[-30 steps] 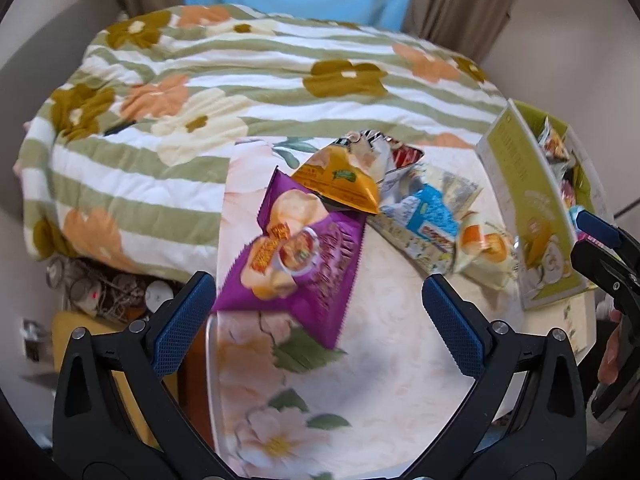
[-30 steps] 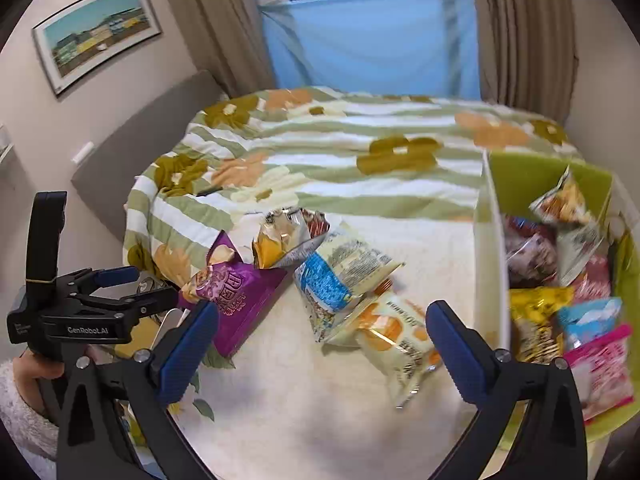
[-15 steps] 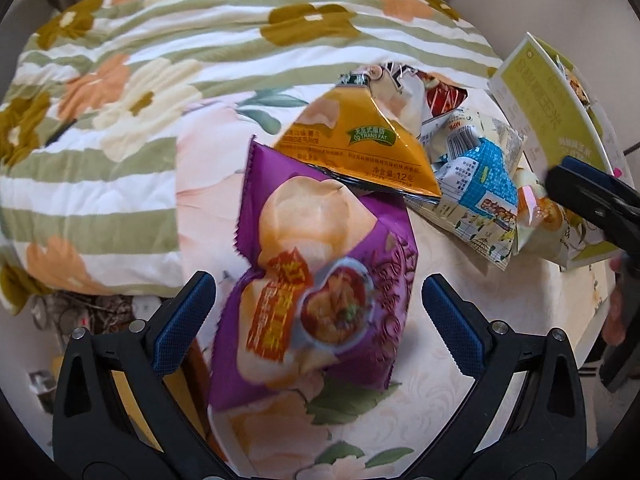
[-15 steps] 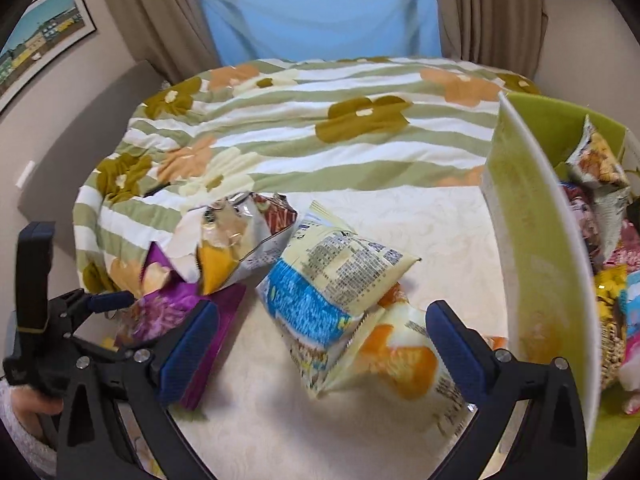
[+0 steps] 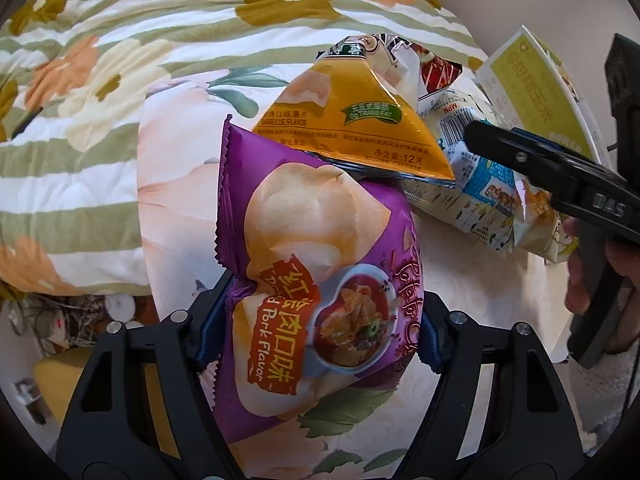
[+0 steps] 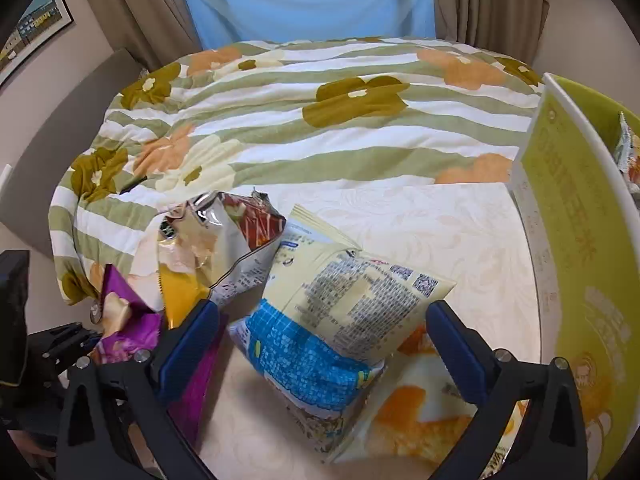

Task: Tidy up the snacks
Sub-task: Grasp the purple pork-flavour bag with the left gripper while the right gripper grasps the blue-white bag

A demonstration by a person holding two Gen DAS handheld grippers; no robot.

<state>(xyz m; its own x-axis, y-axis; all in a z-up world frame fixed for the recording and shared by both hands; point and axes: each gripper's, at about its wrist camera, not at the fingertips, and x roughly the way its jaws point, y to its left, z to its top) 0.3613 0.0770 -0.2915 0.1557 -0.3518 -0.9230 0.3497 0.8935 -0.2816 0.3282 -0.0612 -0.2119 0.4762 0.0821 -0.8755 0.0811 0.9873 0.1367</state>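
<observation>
task looks partly done; green box point(image 6: 576, 240) sitting beyond the right finger of the right gripper point(image 6: 320, 344) is already holding at least one packet point(image 6: 628, 152) at its far end, rest of the inside is hidden; five bags are still lying on the table point(image 6: 440, 224); left gripper point(image 5: 316, 328) is pinching the purple pork-flavour bag point(image 5: 320, 280) between its fingers, bag bulging ahead of them; orange barbecue bag point(image 5: 360, 120) and silver-red bag point(image 6: 236, 236) are lying just past it; right gripper's fingers are spread either side of the blue-and-cream bag point(image 6: 328, 320), not gripping; orange-and-white bag point(image 6: 420, 412) is sitting under that one, near the right finger
</observation>
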